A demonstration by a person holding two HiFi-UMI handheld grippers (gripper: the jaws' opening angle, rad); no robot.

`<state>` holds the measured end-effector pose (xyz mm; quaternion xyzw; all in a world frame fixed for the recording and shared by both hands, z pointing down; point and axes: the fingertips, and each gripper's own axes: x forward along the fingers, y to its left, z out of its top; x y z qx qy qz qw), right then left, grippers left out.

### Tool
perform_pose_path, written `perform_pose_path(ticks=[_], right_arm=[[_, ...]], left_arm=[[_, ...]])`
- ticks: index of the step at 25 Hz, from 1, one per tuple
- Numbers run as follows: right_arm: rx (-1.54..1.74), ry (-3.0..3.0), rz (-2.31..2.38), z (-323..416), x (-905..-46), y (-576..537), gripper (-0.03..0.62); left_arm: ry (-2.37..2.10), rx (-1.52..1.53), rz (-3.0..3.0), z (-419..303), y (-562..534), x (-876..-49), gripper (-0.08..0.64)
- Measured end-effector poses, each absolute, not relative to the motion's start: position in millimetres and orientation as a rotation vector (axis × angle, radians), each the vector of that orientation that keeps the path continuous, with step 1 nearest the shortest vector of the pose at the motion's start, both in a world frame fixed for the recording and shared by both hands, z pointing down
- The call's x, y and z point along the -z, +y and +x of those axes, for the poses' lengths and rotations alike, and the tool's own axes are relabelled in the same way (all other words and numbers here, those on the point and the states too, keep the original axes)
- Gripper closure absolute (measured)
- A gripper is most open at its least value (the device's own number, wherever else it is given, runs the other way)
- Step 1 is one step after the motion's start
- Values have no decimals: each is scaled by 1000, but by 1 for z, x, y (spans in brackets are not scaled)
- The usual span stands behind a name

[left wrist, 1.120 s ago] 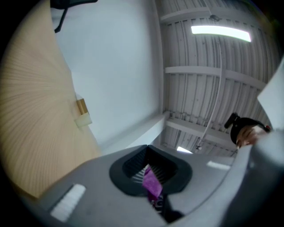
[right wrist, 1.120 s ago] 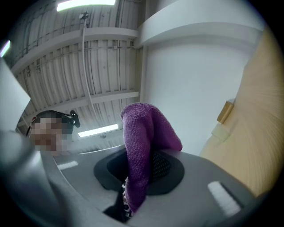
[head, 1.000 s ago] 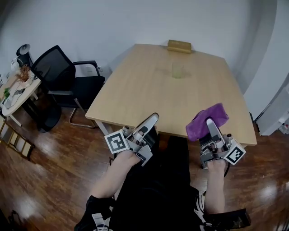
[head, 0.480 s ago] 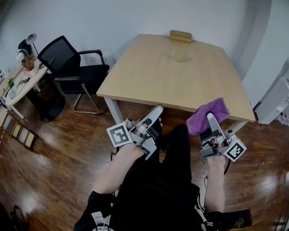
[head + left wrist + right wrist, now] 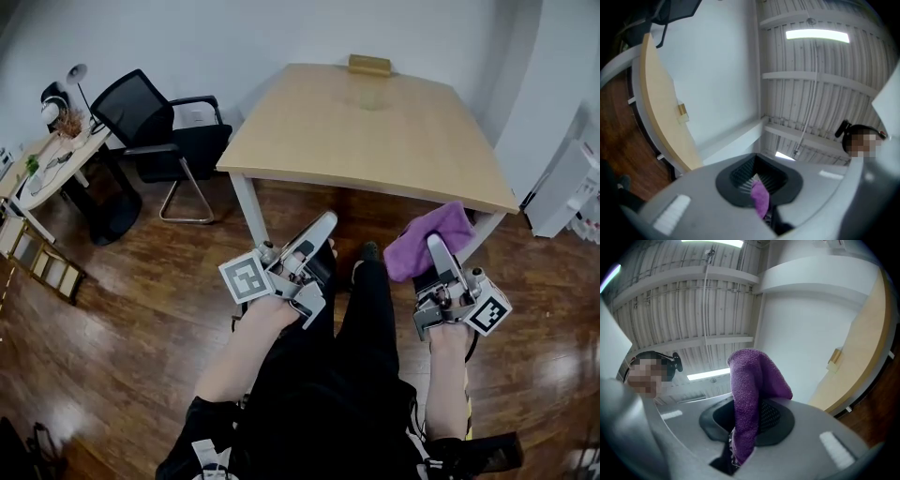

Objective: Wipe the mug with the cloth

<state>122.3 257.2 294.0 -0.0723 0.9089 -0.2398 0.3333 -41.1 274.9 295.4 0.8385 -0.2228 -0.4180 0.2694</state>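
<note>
A pale greenish, see-through mug (image 5: pixel 372 96) stands near the far end of the light wooden table (image 5: pixel 309 150). Both grippers hang over the dark wood floor, well short of the table's near edge. My right gripper (image 5: pixel 434 242) is shut on a purple cloth (image 5: pixel 429 242), which bulges up out of its jaws (image 5: pixel 750 380). My left gripper (image 5: pixel 324 221) is shut, with nothing seen in it from the head view. In the left gripper view a thin purple sliver (image 5: pixel 760 199) shows at the seam of its jaws. Neither gripper view shows the mug.
A small wooden block (image 5: pixel 369 65) lies at the table's far edge. A black office chair (image 5: pixel 155 127) stands left of the table, a cluttered side table (image 5: pixel 37 173) further left, and a white cabinet (image 5: pixel 562 183) at the right wall. The person's black-clad legs fill the bottom.
Both grippers have drawn back from the table together; they were over its near edge and now hang over the floor. The cloth stays in the right gripper.
</note>
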Motion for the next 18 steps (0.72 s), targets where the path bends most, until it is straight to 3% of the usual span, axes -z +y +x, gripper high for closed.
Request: perform_pose_path(ticks=[18], right_arm=[[604, 2343, -179, 151, -289, 369, 534]], left_arm=[[-560, 1100, 2278, 5, 378, -291, 558]])
